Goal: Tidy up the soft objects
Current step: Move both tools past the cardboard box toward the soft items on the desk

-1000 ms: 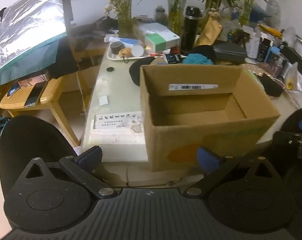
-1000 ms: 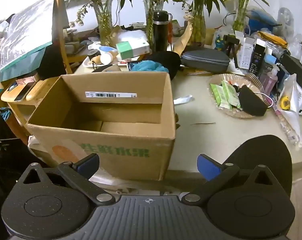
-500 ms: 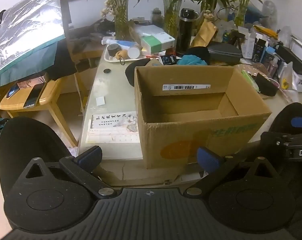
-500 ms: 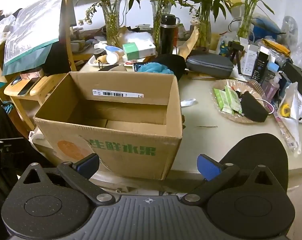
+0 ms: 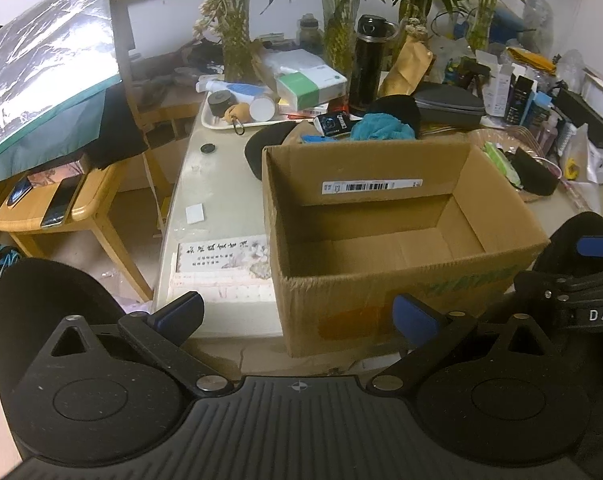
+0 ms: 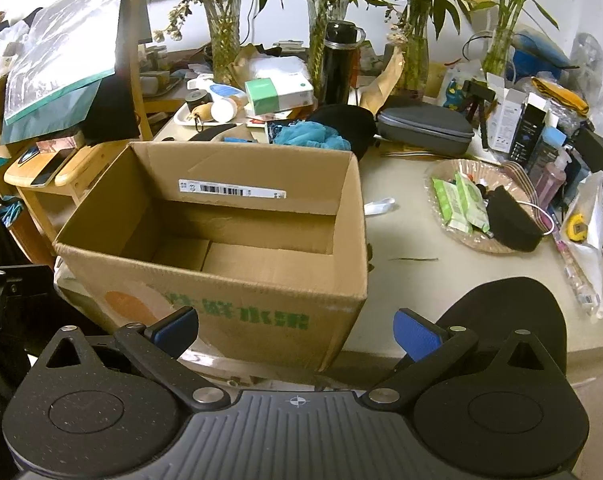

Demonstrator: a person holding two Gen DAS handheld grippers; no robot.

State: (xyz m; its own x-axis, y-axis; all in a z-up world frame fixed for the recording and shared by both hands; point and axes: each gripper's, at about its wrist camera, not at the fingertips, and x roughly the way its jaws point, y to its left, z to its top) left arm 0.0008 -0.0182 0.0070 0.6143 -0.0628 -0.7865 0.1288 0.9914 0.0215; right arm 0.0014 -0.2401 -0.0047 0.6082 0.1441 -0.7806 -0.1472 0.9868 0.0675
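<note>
Open cardboard box (image 6: pixel 229 240) gapes unobstructed; clutter crowds the table (image 6: pixel 401 248) behind.

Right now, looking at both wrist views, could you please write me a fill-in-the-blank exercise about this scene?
1. The cardboard box holds ____ inside.
2. The blue mesh cloth lies on the table ____ the box.
3. Both the left gripper and the right gripper have jaws that are ____.
4. The bottle near the vases is ____ in colour.

Missing words: nothing; behind; open; black

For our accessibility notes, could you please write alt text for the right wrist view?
An open, empty cardboard box sits on a cluttered table, with the open right gripper in front of it holding nothing. Behind the box lie a blue cloth, a black flask and plants in vases.
</note>
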